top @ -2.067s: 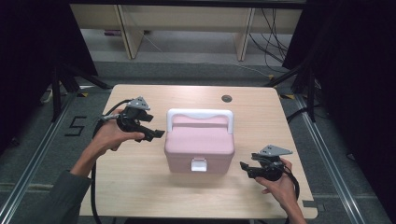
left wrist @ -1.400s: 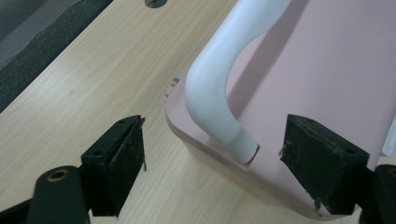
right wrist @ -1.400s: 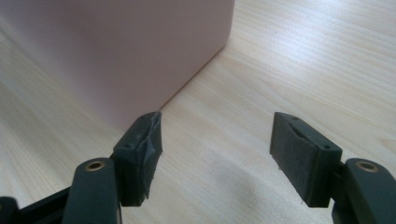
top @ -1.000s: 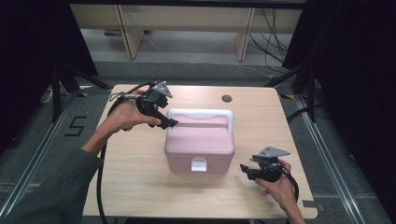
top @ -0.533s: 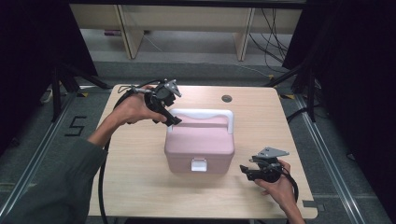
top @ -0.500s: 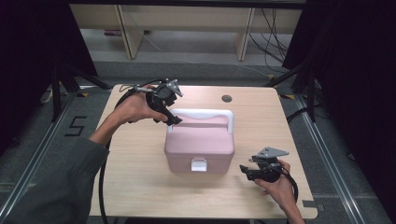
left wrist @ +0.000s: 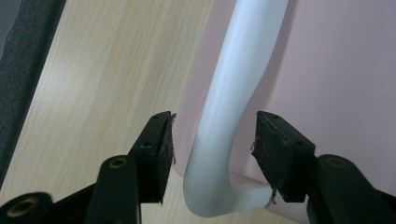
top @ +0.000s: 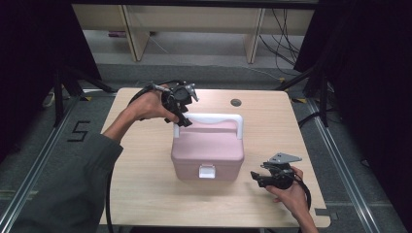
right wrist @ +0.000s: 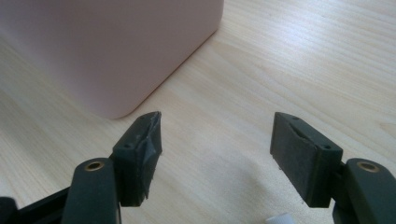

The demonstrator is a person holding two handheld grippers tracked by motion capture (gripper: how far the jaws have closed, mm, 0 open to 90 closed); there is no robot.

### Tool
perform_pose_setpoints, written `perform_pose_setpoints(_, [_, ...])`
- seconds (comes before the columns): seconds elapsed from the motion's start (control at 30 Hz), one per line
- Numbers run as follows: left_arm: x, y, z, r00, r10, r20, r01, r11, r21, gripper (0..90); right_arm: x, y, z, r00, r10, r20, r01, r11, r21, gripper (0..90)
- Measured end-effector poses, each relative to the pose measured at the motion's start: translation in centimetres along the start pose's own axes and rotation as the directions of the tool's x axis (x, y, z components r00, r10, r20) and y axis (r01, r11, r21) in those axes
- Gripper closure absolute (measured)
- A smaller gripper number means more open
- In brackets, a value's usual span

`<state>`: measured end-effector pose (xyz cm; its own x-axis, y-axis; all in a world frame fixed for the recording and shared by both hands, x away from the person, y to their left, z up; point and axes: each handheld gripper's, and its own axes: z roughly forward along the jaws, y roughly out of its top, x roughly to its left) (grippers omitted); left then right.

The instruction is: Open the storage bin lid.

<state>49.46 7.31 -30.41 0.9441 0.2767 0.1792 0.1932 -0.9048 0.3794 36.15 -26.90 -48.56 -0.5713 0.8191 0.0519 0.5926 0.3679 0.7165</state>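
1. On the table [top: 141,184], near its middle, sits the pink box [top: 208,150], lid down, its white latch [top: 206,171] facing the person.
2. Across the far edge of the box's top lies the white handle [top: 210,120], folded flat against the lid.
3. At the handle's left corner the left gripper [top: 182,119] points down, held by an arm in a grey sleeve [top: 73,189]. In the left gripper view its jaws have just been closing around the handle's [left wrist: 224,116] bend; the bend is between the pads, but a gap shows on each side, so nothing is gripped yet.
4. Right of the box, near the table's front edge, the right gripper [top: 257,177] rests low in the person's hand. Its jaws stand apart with only bare wood between them, and the box's corner [right wrist: 121,56] is just beyond.
5. Near the far edge is a small round hole [top: 236,102] in the tabletop.
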Motion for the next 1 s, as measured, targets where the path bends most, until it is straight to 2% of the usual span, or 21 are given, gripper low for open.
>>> perform_pose_setpoints(0.1, [0.1,0.3,0.2,0.9999,0.011,-0.003,-0.011,0.9996,0.025,51.2,0.0,0.0,-0.1,1.0000,0.002,-0.003,-0.002,1.0000,0.002,34.9])
perform_pose_setpoints(0.17, [0.2,0.5,0.5,0.9998,0.018,0.007,-0.018,0.9991,0.038,58.4,0.0,0.0,0.0,1.0000,0.006,-0.005,-0.006,1.0000,0.002,34.9])
perform_pose_setpoints(0.23, [0.3,0.5,0.8,0.9994,0.034,0.006,-0.034,0.9976,0.060,60.4,0.1,0.0,0.0,1.0000,0.006,-0.005,-0.006,1.0000,0.004,34.9])
perform_pose_setpoints(0.37, [0.2,0.7,1.0,0.9984,0.056,0.003,-0.056,0.9958,0.072,68.7,0.0,-0.1,0.0,0.9999,0.007,-0.009,-0.007,1.0000,0.003,34.9])
perform_pose_setpoints(0.53, [-0.3,1.2,0.6,0.9948,0.101,-0.017,-0.098,0.9898,0.103,69.8,0.1,0.0,-0.1,0.9997,0.017,-0.016,-0.017,0.9999,0.001,35.0])
perform_pose_setpoints(0.57, [-0.3,1.3,0.5,0.9938,0.110,-0.019,-0.107,0.9886,0.106,69.9,-0.2,0.0,-0.1,0.9998,-0.008,-0.018,0.007,1.0000,-0.005,35.1])
perform_pose_setpoints(0.67, [-0.6,1.5,0.1,0.9916,0.122,-0.043,-0.117,0.9875,0.106,69.9,-0.3,0.0,-0.3,0.9998,-0.016,-0.009,0.016,0.9998,-0.016,35.4])
perform_pose_setpoints(0.87, [-0.6,1.6,-0.9,0.9915,0.121,-0.048,-0.116,0.9891,0.091,70.1,-0.1,0.2,-0.7,0.9992,0.030,-0.027,-0.031,0.9989,-0.035,36.2])
perform_pose_setpoints(0.93, [-0.5,1.7,-1.2,0.9914,0.121,-0.051,-0.116,0.9893,0.089,70.2,-0.2,0.3,-1.0,0.9993,0.026,-0.026,-0.027,0.9983,-0.051,37.1])
perform_pose_setpoints(0.97, [-0.5,1.8,-1.3,0.9906,0.126,-0.054,-0.121,0.9887,0.090,70.2,-0.5,0.4,-1.2,0.9998,-0.018,-0.013,0.017,0.9973,-0.071,38.3])
perform_pose_setpoints(1.0, [-0.4,1.9,-1.4,0.9908,0.124,-0.054,-0.118,0.9888,0.090,70.2,-0.5,0.4,-1.3,0.9997,-0.023,-0.011,0.022,0.9955,-0.092,40.3])
